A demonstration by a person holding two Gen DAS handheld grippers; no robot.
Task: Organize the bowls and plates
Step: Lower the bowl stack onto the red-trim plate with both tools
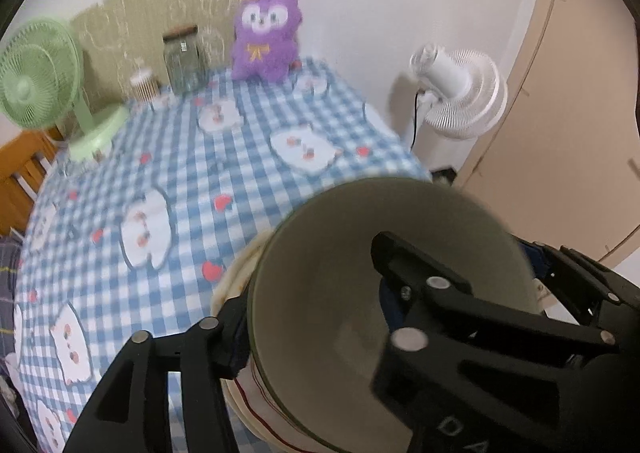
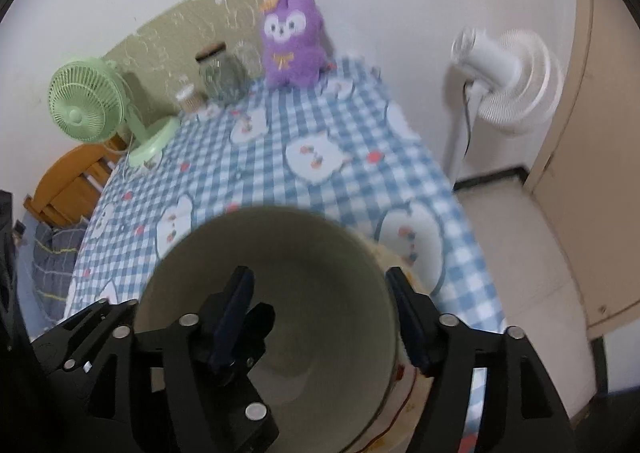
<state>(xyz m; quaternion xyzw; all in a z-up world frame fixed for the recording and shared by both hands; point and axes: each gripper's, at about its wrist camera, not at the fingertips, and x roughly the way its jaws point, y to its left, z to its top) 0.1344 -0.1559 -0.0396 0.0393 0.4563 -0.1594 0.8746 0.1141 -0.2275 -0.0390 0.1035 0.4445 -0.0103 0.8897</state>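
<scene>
Both your grippers straddle the rim of the grey-green bowl [image 1: 360, 293]: the left gripper [image 1: 308, 305] has one finger inside and one outside the bowl's left wall, the right gripper [image 2: 324, 317] likewise on the right wall. Each pair of jaws stands apart, and the pads look clear of the rim rather than clamped on it.

That bowl fills the lower middle of both views and sits on a cream plate with a red line [image 1: 248, 397], near the table's front edge.

As I judge it, pulling out at an angle could hook a finger on the rim and tip or drag the bowl, and the plate beneath could slide toward the edge.

Farther up the checked tablecloth [image 1: 180, 173] stand a purple plush toy [image 1: 266, 33], a glass jar [image 1: 184, 61] and a green fan [image 1: 36, 73], all well apart. A white fan [image 2: 508, 81] stands off the table at upper right. Nothing blocks you.
</scene>
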